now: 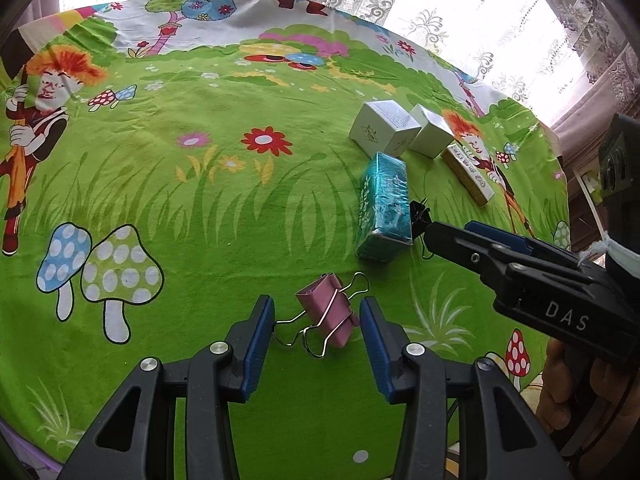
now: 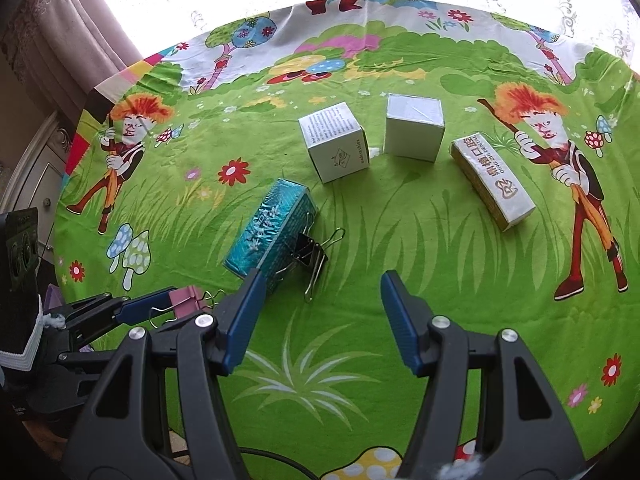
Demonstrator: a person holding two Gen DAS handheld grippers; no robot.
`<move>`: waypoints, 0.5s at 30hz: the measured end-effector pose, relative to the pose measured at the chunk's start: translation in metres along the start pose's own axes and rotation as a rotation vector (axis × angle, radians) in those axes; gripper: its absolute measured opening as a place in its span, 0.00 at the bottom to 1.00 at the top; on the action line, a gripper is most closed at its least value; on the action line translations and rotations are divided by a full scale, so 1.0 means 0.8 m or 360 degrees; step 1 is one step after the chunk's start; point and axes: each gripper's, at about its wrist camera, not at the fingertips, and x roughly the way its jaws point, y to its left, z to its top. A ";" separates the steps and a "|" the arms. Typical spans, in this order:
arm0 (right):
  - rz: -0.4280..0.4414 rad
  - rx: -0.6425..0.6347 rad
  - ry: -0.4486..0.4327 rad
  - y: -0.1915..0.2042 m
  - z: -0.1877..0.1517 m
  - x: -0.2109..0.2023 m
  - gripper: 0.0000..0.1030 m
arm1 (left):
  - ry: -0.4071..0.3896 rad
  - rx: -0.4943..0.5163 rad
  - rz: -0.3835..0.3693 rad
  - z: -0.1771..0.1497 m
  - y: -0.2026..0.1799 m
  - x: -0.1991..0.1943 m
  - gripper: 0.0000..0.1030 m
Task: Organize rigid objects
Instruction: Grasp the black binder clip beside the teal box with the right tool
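A pink binder clip (image 1: pixel 326 312) lies on the green cartoon tablecloth between the fingers of my open left gripper (image 1: pixel 317 307), which do not touch it; it also shows in the right wrist view (image 2: pixel 186 301). A black binder clip (image 2: pixel 310 254) lies against the teal box (image 2: pixel 270 234), just ahead of my open, empty right gripper (image 2: pixel 322 280). In the left wrist view the right gripper (image 1: pixel 436 236) reaches in from the right beside the black clip (image 1: pixel 419 216) and teal box (image 1: pixel 384 206).
Two white cube boxes (image 2: pixel 334 142) (image 2: pixel 414 126) and a gold-and-white long box (image 2: pixel 492 176) stand further back. The round table's edge (image 2: pixel 120 80) curves behind them, with curtains (image 2: pixel 92 32) and a bright window beyond.
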 end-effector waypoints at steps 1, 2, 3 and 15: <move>-0.0022 0.0001 0.0009 0.001 0.002 0.004 0.62 | -0.0004 -0.0007 -0.0009 0.000 0.002 -0.001 0.44; -0.0033 0.0003 0.0023 0.001 0.003 0.009 0.62 | -0.0010 -0.0015 -0.0019 0.000 0.004 -0.002 0.44; -0.0037 0.0003 0.0034 0.002 0.004 0.013 0.62 | -0.0015 -0.0021 -0.0027 0.000 0.005 -0.002 0.44; -0.0062 -0.0016 0.0062 0.015 0.016 0.039 0.37 | -0.0056 -0.0080 -0.0066 0.000 0.019 -0.009 0.44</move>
